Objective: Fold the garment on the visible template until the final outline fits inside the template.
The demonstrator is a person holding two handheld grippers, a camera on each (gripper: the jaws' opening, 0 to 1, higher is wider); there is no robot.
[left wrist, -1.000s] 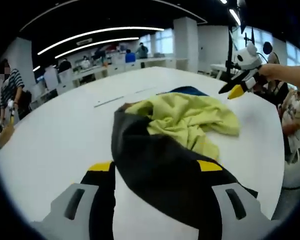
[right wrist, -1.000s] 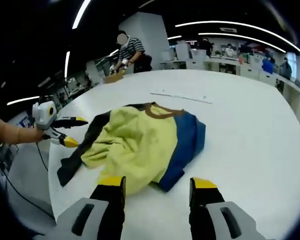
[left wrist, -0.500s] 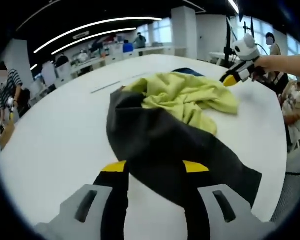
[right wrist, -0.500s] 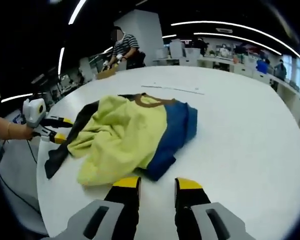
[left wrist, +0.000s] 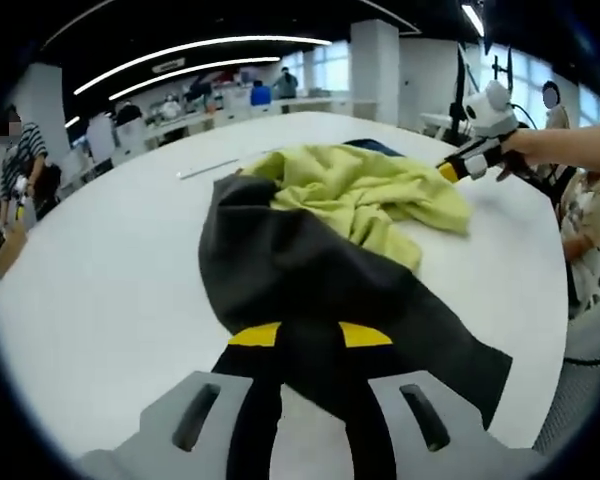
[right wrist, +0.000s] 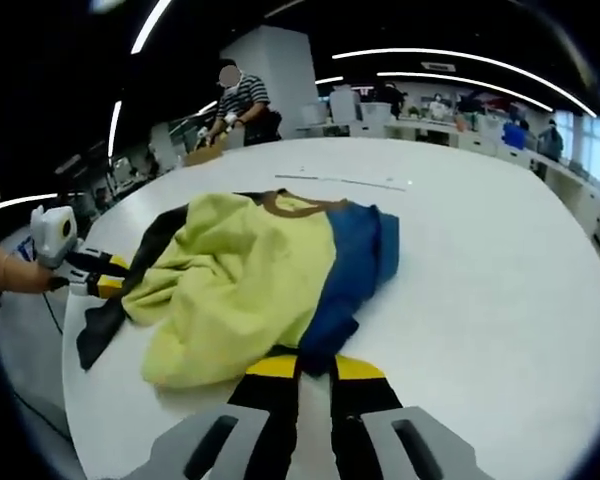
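Both grippers have nearly closed on the crumpled garment (right wrist: 270,280) near the white table's (right wrist: 480,250) edge, left gripper (left wrist: 310,335) on its dark part, right gripper (right wrist: 315,367) at the blue hem, so grasping seems underway; spreading it flat likely follows.

Garment (right wrist: 270,280) on table (right wrist: 480,260), between grippers

Both grippers: left gripper (left wrist: 310,335) & right gripper (right wrist: 315,367) w/ grey bodies, slotted, black jaws, yellow tips.
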